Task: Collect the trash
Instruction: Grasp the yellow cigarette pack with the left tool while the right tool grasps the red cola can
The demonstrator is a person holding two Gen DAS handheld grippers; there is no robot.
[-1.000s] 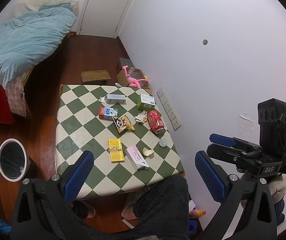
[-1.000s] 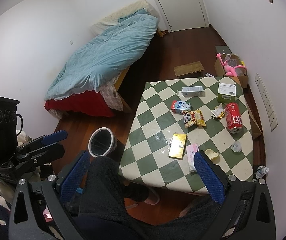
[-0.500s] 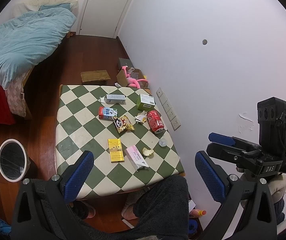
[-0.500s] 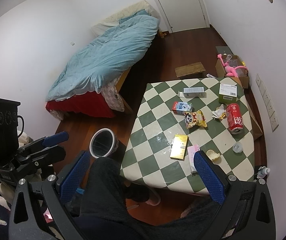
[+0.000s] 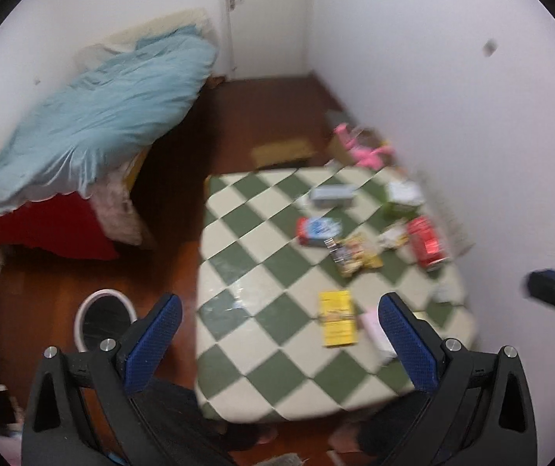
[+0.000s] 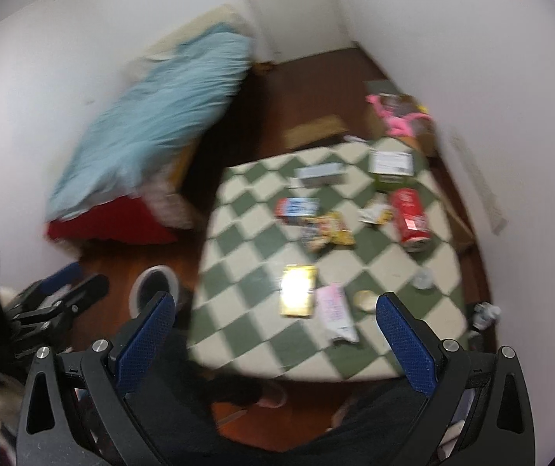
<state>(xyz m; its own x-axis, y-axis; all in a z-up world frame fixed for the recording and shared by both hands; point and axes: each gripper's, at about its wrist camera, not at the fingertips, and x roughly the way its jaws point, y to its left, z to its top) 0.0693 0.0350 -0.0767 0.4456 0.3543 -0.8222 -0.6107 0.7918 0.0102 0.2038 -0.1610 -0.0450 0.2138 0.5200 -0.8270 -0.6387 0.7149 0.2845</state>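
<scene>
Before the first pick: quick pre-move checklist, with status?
1. Left gripper jaws open, nothing held: ok.
2. Right gripper jaws open, nothing held: ok.
3. Trash in view on the checkered table: red can on its side, yellow box, snack bag: ok.
4. Bin on the floor left of the table, mouth open: ok.
5. Image sharpness for aiming: both views motion-blurred: not ok.
6. Small items near the table's right edge: too blurred to identify: cannot tell.
</scene>
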